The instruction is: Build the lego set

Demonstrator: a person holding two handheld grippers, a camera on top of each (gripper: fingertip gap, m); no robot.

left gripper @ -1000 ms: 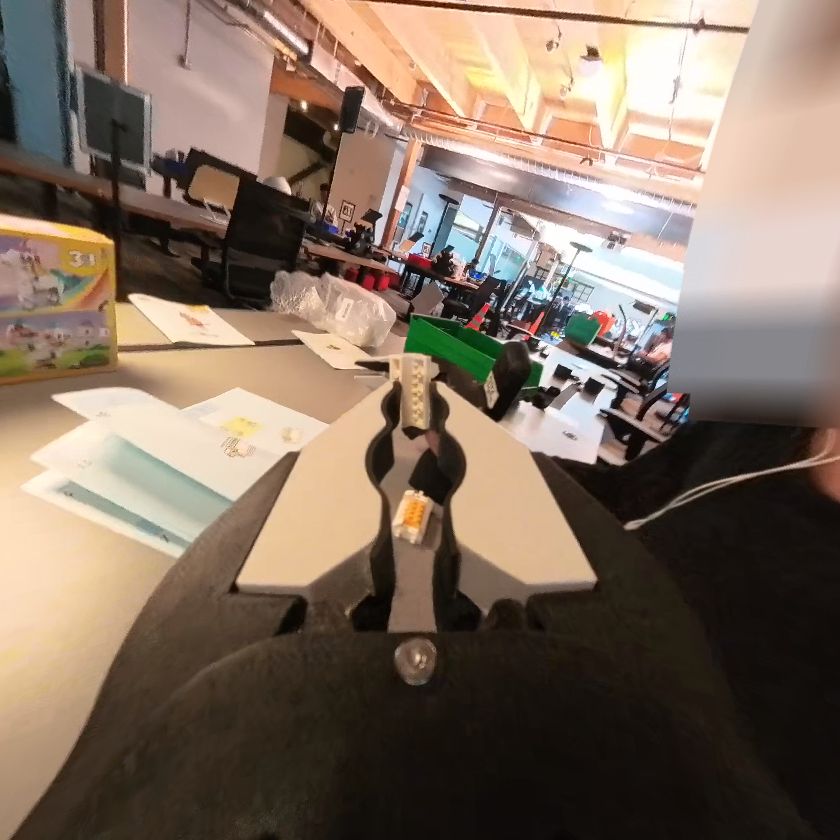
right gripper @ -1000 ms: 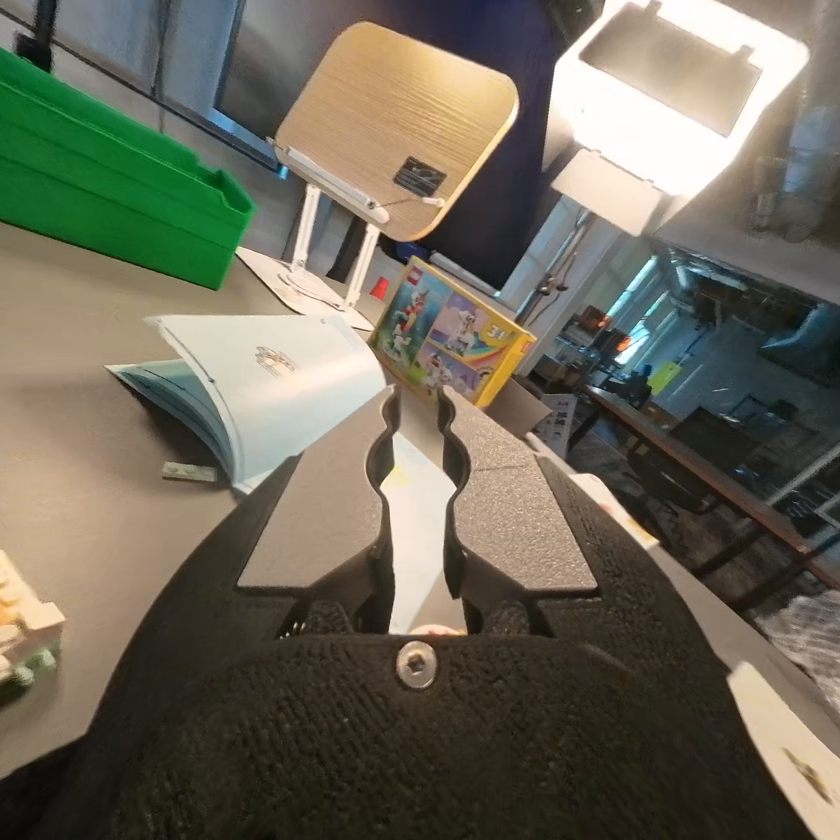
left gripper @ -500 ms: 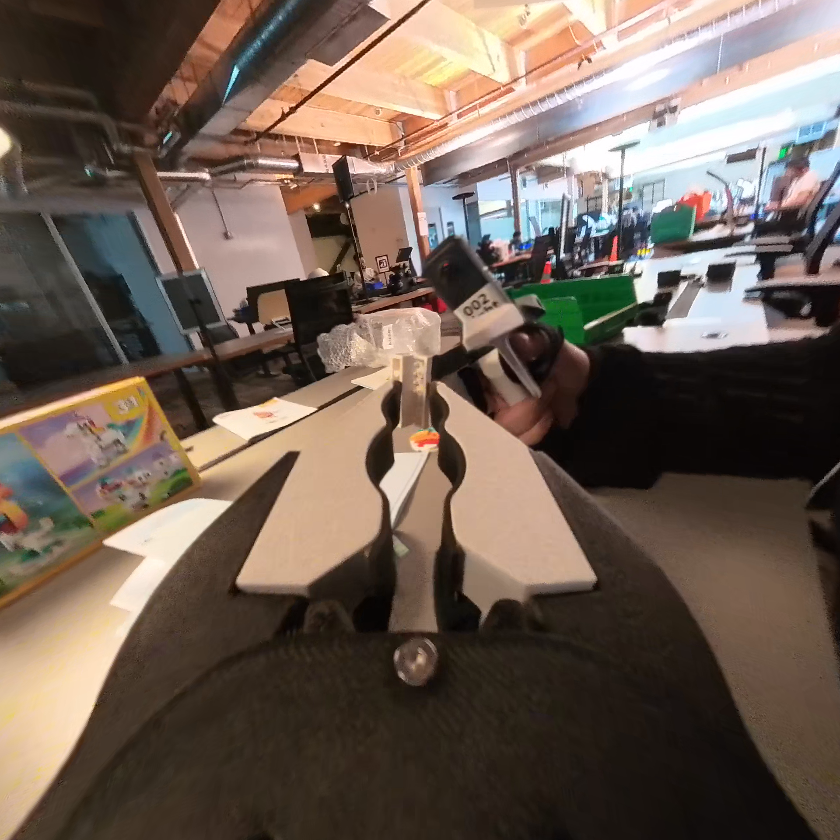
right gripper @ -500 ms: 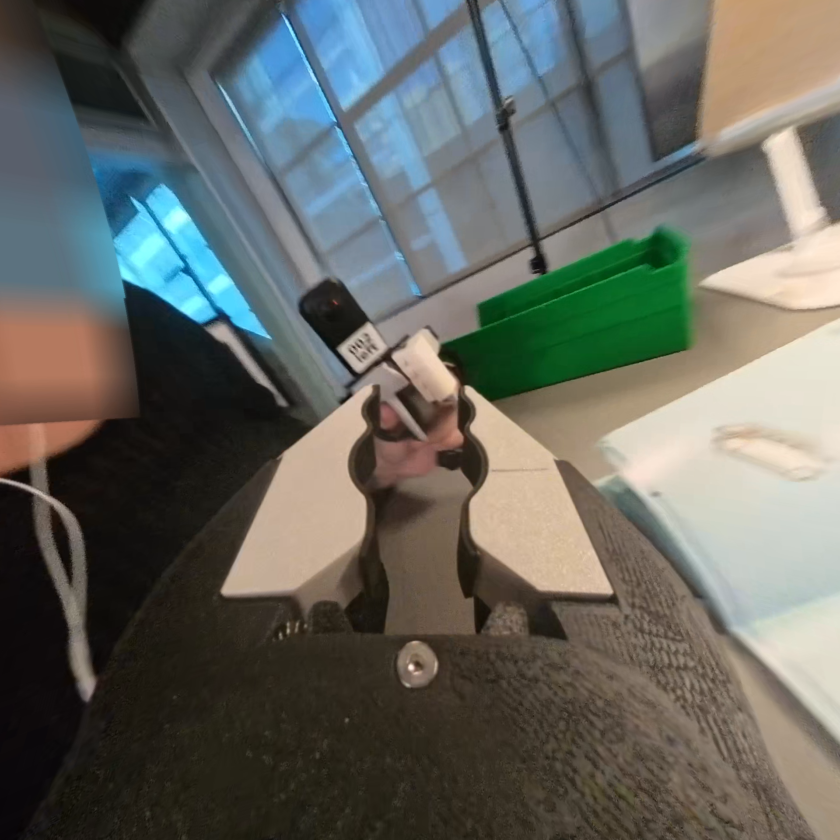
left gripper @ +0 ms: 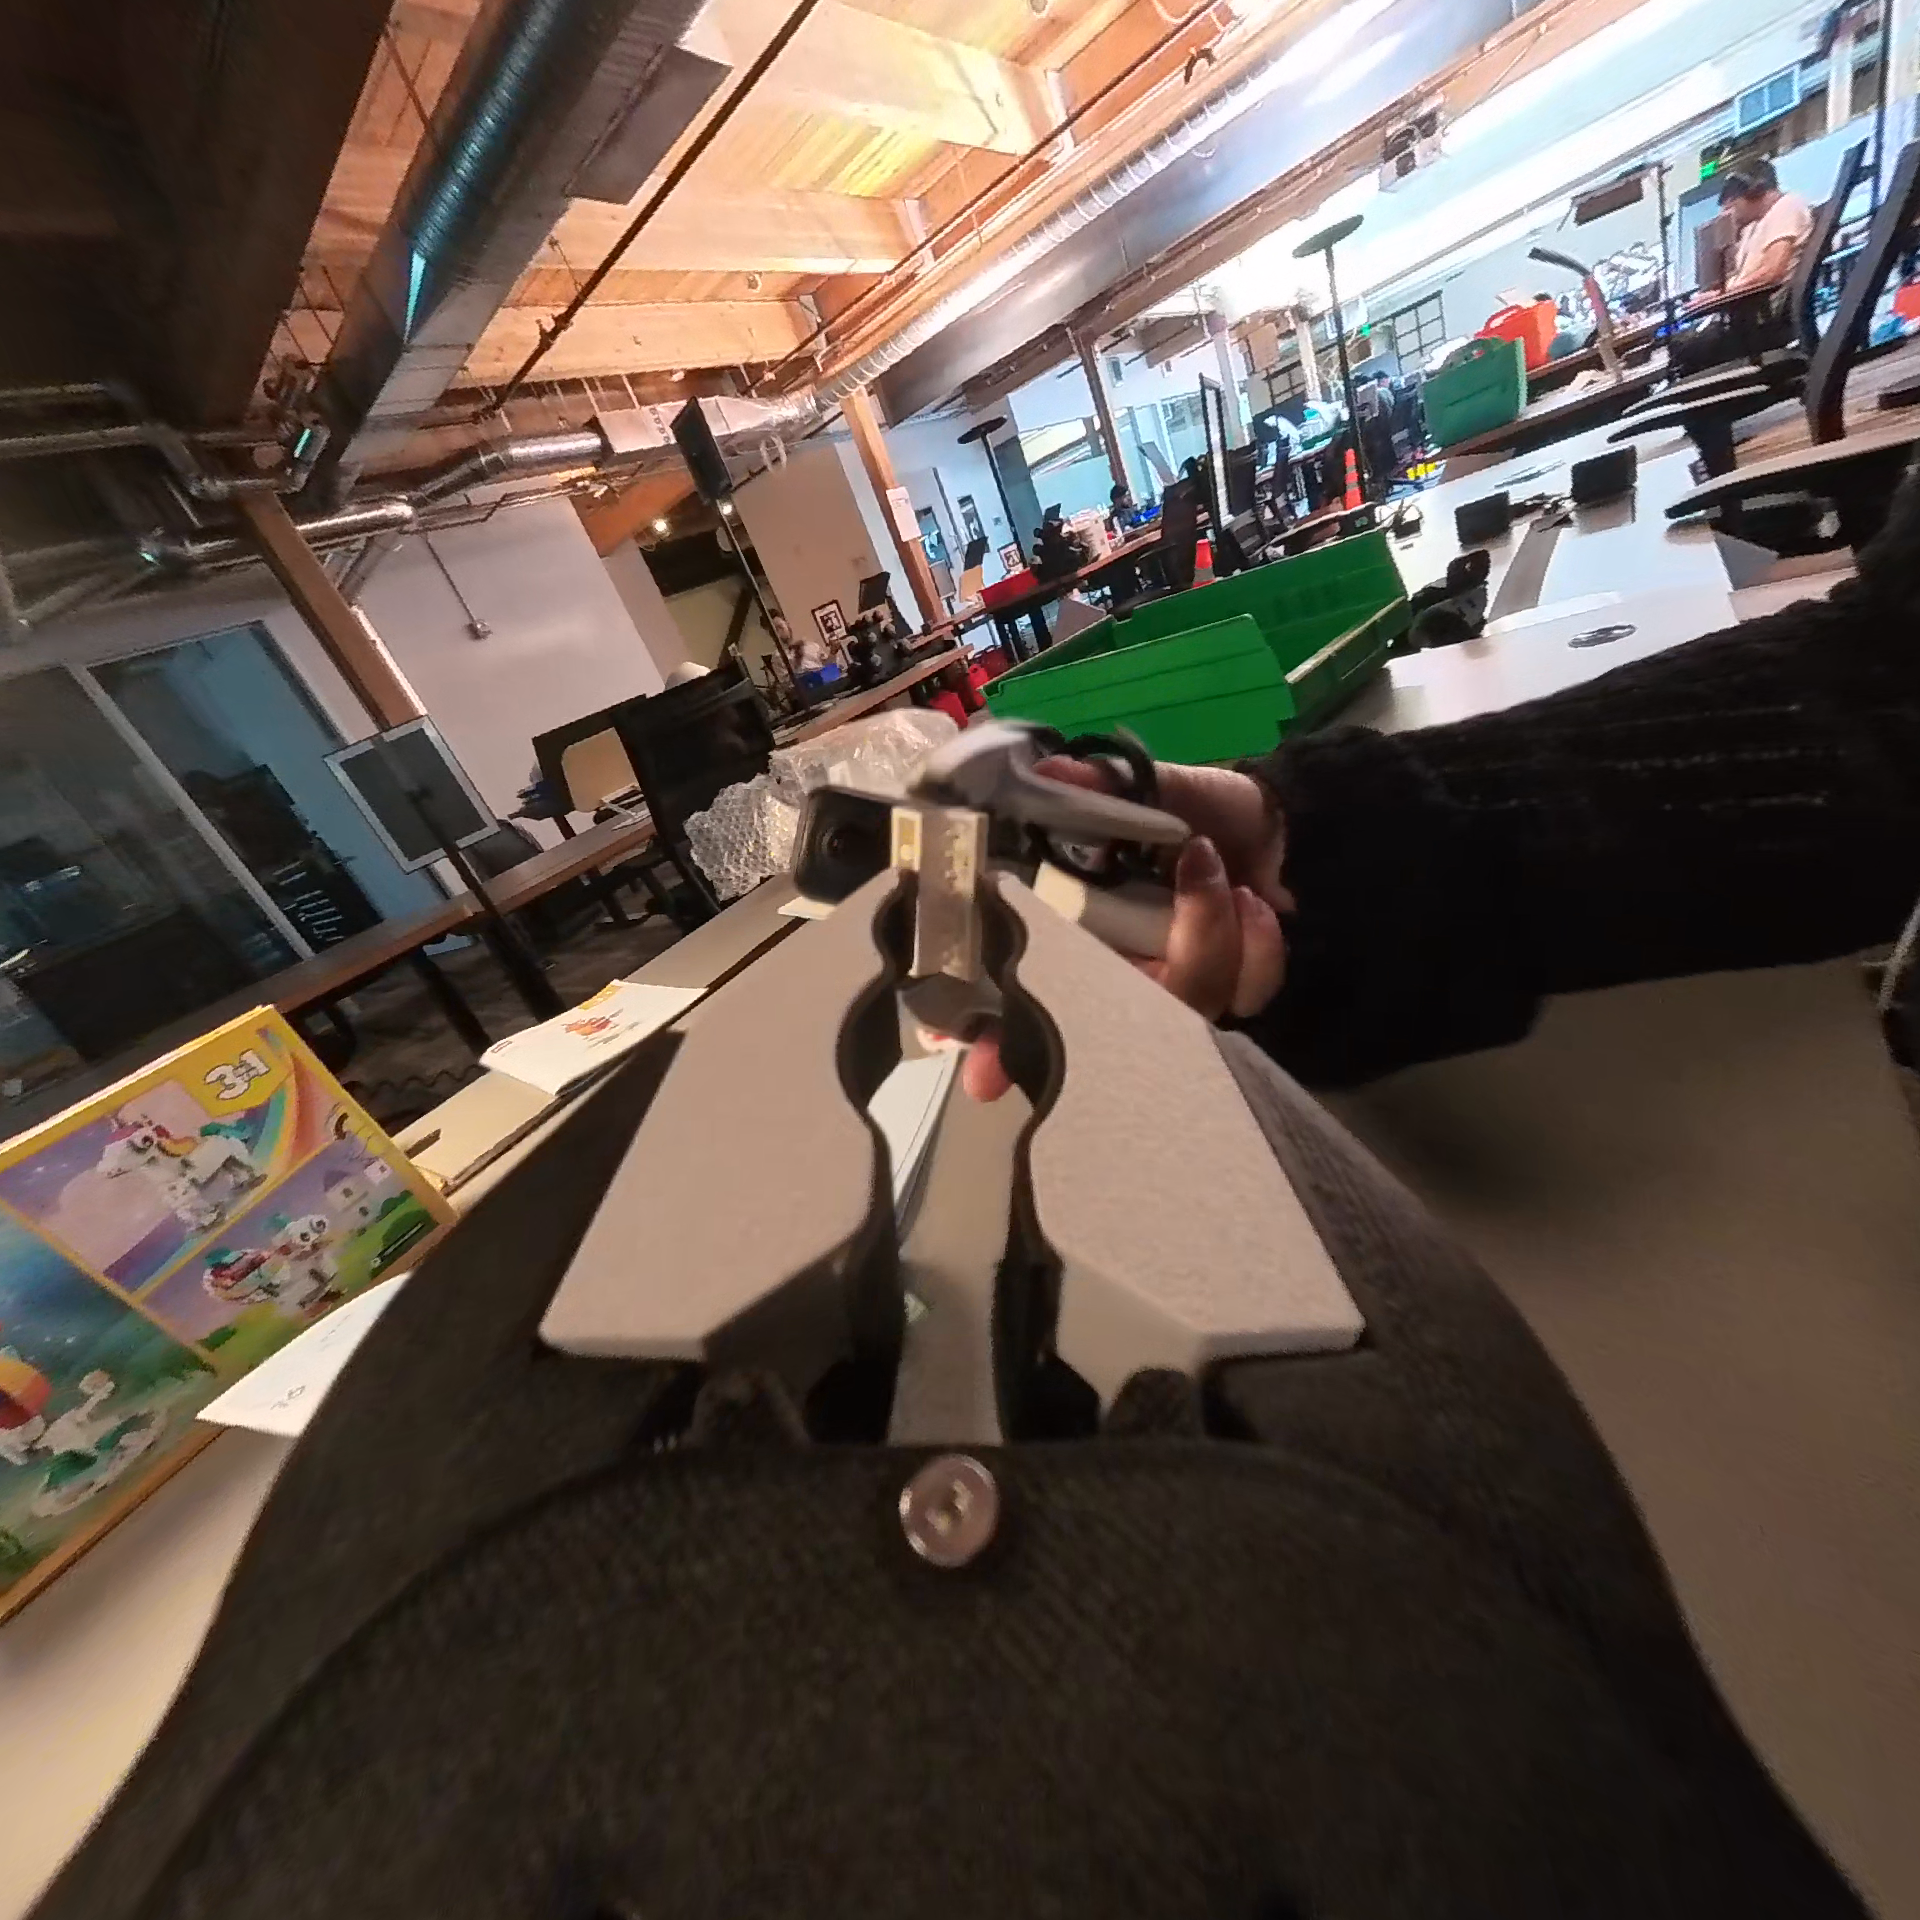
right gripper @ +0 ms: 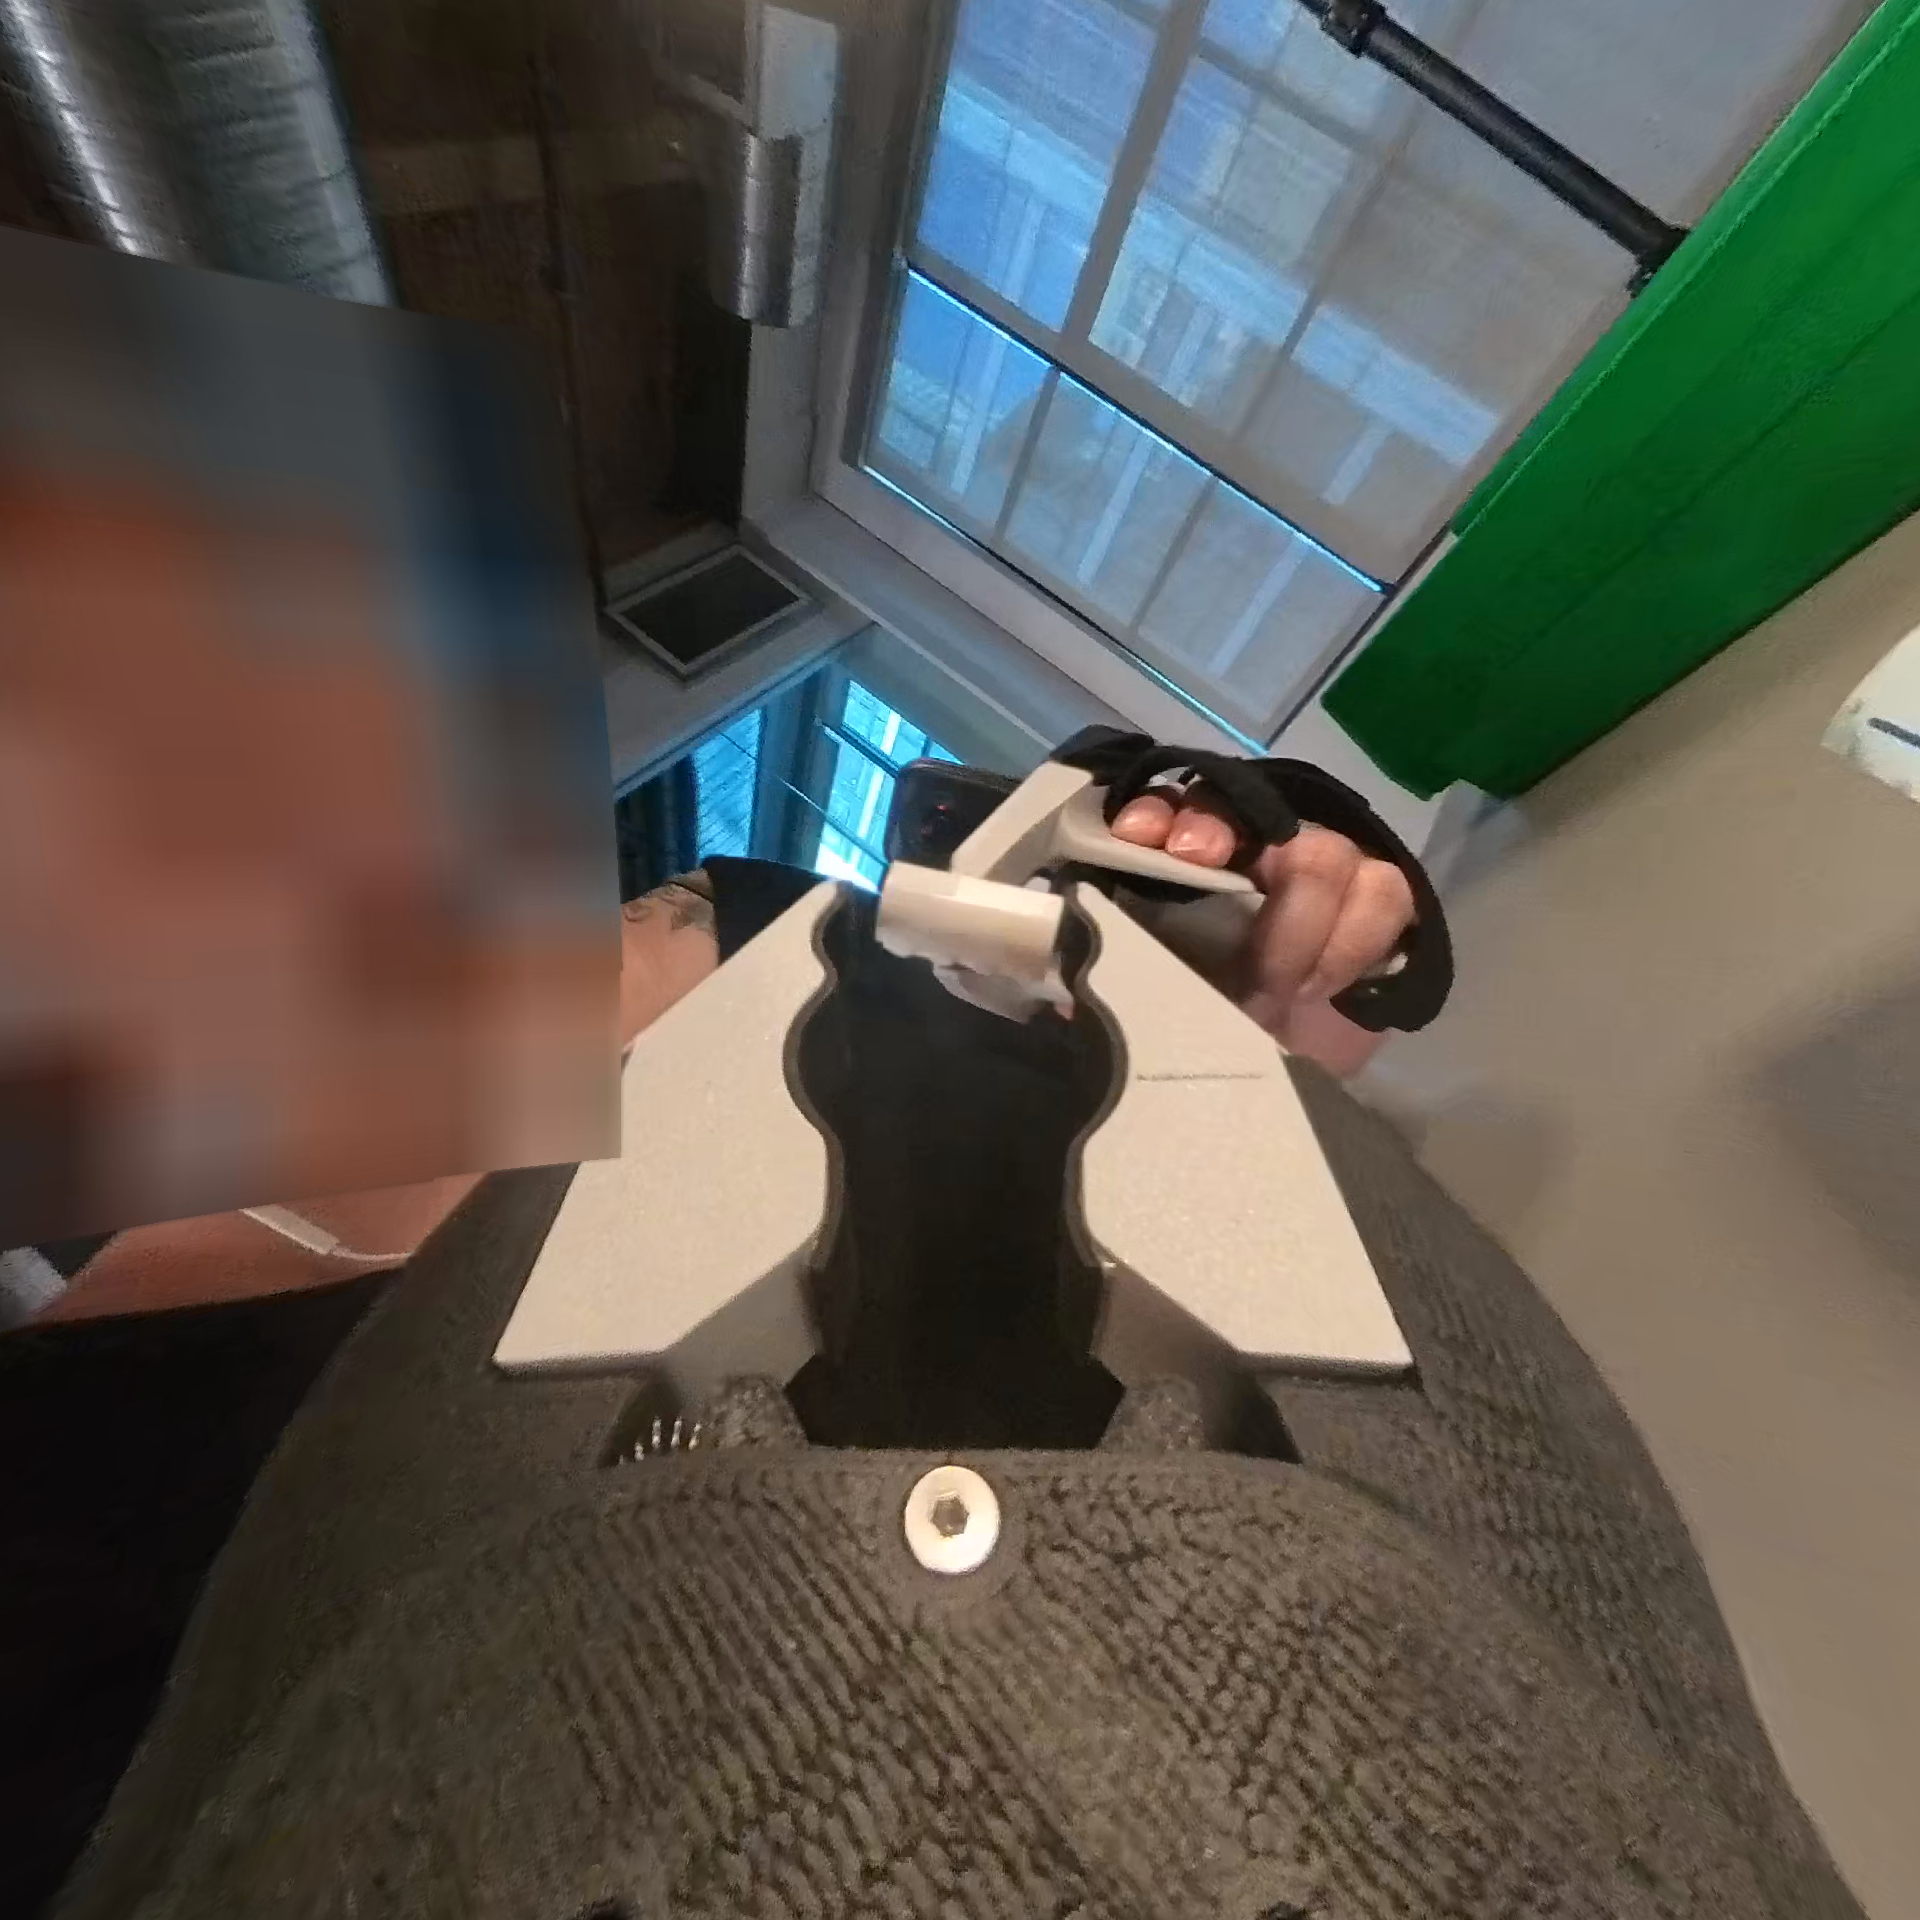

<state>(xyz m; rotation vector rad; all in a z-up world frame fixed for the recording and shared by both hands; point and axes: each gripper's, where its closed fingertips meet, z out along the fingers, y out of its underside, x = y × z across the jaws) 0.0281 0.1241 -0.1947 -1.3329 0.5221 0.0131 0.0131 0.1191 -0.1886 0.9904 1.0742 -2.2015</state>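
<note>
My left gripper (left gripper: 940, 878) is shut on a small white lego piece (left gripper: 948, 920) that stands upright at its tips, held above the table. The right gripper's body (left gripper: 982, 758) faces it just beyond, held in a hand (left gripper: 1205, 935). In the right wrist view my right gripper (right gripper: 961, 920) is open, and the same white piece (right gripper: 977, 925) lies across the gap between its fingertips, close to the right finger. I cannot tell if it touches. The left gripper's body (right gripper: 1039, 831) and the hand holding it (right gripper: 1340, 925) show behind the piece.
A yellow lego box (left gripper: 177, 1226) stands at the left on the grey table (left gripper: 1662, 1299). Paper sheets (left gripper: 592, 1039) and a bubble-wrap bag (left gripper: 842, 769) lie farther back. Green bins (left gripper: 1195, 675) sit at the back; they also show in the right wrist view (right gripper: 1662, 499). Only a small space, under 4 cm, lies between the two pairs of fingers.
Both grippers swung round to face each other. The right jaws opened wider than a second ago. The white piece in the left gripper has moved between the right fingertips.
</note>
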